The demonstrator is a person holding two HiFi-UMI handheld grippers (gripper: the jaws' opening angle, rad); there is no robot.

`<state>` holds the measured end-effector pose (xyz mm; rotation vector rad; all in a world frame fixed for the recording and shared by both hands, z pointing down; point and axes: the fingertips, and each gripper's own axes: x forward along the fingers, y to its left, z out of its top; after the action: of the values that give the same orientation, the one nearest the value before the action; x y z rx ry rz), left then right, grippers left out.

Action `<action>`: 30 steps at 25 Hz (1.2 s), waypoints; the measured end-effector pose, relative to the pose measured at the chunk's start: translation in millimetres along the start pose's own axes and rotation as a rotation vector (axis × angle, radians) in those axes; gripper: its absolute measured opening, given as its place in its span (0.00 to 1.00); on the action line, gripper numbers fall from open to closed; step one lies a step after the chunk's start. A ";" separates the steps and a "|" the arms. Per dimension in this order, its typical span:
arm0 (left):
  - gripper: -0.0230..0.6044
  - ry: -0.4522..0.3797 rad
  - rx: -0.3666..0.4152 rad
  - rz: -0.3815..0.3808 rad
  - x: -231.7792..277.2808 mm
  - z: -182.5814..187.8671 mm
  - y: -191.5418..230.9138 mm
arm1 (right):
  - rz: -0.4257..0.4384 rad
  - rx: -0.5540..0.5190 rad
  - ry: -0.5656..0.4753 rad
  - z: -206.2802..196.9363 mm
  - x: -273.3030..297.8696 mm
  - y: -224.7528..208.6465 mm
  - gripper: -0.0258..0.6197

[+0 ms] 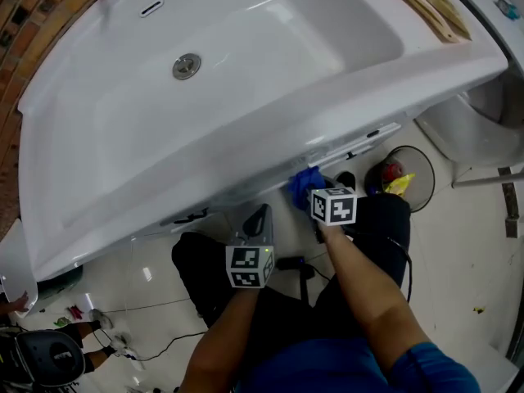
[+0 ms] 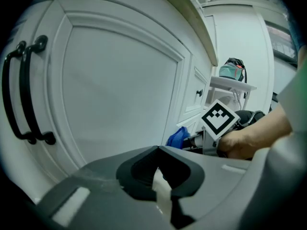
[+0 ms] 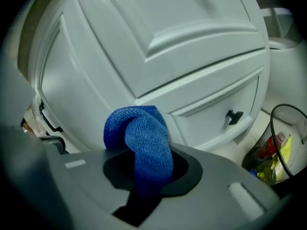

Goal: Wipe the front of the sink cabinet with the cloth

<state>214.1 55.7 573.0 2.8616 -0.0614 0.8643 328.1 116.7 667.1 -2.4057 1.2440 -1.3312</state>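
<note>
Cloth [image 3: 142,137] between right gripper [image 3: 144,169] jaws

Wire waste basket [image 3: 274,128]: low and to the right of the right gripper [image 3: 146,169] jaws, well apart, standing on the floor. Holds a yellow wrapper [image 3: 279,161] and a red item [image 3: 281,139].
White rounded fixture [image 3: 288,56]: right of the same jaws, above the basket; kind unclear.
Backpack [image 2: 232,71], teal and grey: far ahead and right of the left gripper [image 2: 160,174] jaws, on a white shelf [image 2: 235,84].
Black cable [image 1: 155,352]: on the pale glossy floor [image 1: 467,252], left of those jaws.
</note>
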 end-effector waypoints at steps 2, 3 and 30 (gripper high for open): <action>0.04 0.015 -0.011 0.005 1.7 -5.6 5.1 | -0.015 0.011 0.027 -6.3 7.2 -5.1 0.17; 0.04 0.025 -0.017 0.007 1.9 -8.9 7.3 | -0.025 0.017 0.044 -10.1 10.4 -8.0 0.17; 0.04 -0.024 -0.108 0.103 -44.5 -40.1 60.6 | 0.160 -0.298 0.229 -70.5 12.2 105.3 0.17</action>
<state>150.1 2.0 589.4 2.7883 -0.2524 0.8190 215.2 57.9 669.2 -2.3196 1.7700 -1.4990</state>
